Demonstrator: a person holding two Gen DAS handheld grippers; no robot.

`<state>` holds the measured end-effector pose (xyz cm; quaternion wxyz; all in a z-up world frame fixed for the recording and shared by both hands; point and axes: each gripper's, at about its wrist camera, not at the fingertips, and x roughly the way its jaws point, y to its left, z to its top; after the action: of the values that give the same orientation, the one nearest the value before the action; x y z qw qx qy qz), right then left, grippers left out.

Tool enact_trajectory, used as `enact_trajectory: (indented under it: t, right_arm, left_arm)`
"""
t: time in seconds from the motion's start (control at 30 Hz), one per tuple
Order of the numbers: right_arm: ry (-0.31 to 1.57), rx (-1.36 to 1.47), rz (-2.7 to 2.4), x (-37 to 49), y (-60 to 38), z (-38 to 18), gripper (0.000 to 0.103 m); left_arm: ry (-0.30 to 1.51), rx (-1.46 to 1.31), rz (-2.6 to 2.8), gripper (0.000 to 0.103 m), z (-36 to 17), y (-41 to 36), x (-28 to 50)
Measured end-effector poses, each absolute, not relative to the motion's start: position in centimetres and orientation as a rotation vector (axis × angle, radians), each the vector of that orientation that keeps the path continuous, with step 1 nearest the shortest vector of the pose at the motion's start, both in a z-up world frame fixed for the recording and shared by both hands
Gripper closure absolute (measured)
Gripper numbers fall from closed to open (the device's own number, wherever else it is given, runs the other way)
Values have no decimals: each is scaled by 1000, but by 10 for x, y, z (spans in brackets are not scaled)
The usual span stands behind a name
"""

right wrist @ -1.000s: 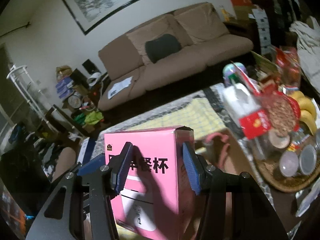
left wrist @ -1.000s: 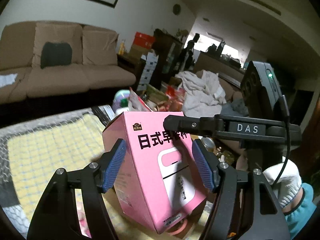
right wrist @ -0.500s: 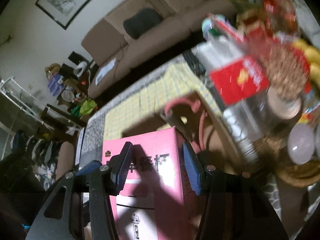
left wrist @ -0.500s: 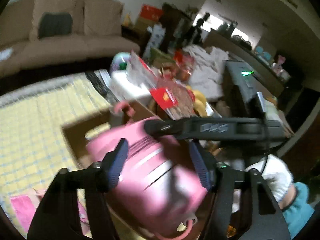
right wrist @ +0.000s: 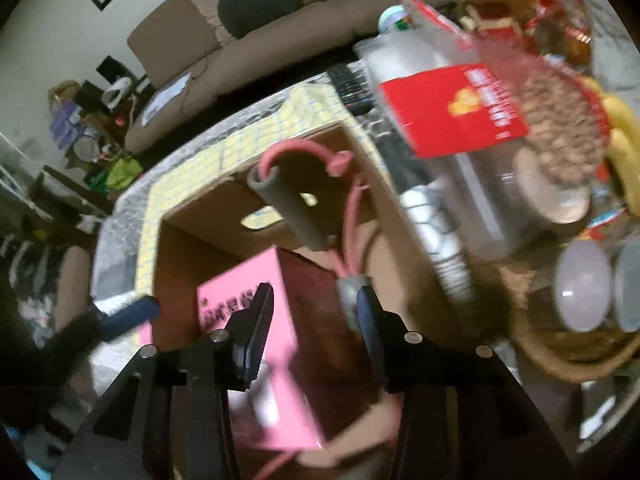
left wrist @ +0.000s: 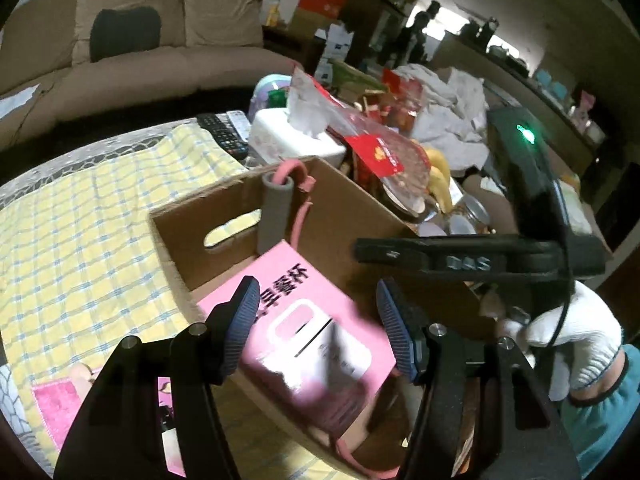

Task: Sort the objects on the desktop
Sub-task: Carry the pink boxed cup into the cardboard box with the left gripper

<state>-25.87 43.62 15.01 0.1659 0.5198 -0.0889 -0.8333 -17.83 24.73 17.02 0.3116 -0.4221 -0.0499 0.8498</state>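
Letting go now, we could tip the pink cardboard box point(left wrist: 308, 332) between our half-open left fingers point(left wrist: 244, 320) onto the grey-handled pink skipping rope point(left wrist: 276, 208); our right fingers point(right wrist: 256, 320) look off it, just widened.

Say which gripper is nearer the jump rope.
Right. The right gripper, jaws just opened around the pink box, has a finger beside the jump rope; the left gripper, jaws just closing, straddles the box farther back.

My tongs point(left wrist: 318, 328) had ribbed blue rubbery pads on matt black plastic. The pink carton point(left wrist: 308, 332) looked like smooth, faintly glossy card; the box point(left wrist: 360, 216) was plain matt cardboard, the yellow check cloth point(left wrist: 80, 232) woven.
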Motion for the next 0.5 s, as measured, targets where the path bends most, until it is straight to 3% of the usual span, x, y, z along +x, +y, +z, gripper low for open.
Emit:
enact_trajectory:
  t: [0.1, 0.3, 0.5]
  right_arm:
    - [-206, 1501, -2370, -249, 444, 154, 51]
    - [-247, 1617, -2272, -229, 449, 143, 50]
    - [-186, 1730, -2249, -221, 436, 137, 46]
  left_arm:
    - [-143, -1112, 2259, 43, 175, 235, -175]
    - [-227, -1146, 2262, 26, 168, 212, -170]
    - [-317, -1236, 2222, 25, 144, 201, -163]
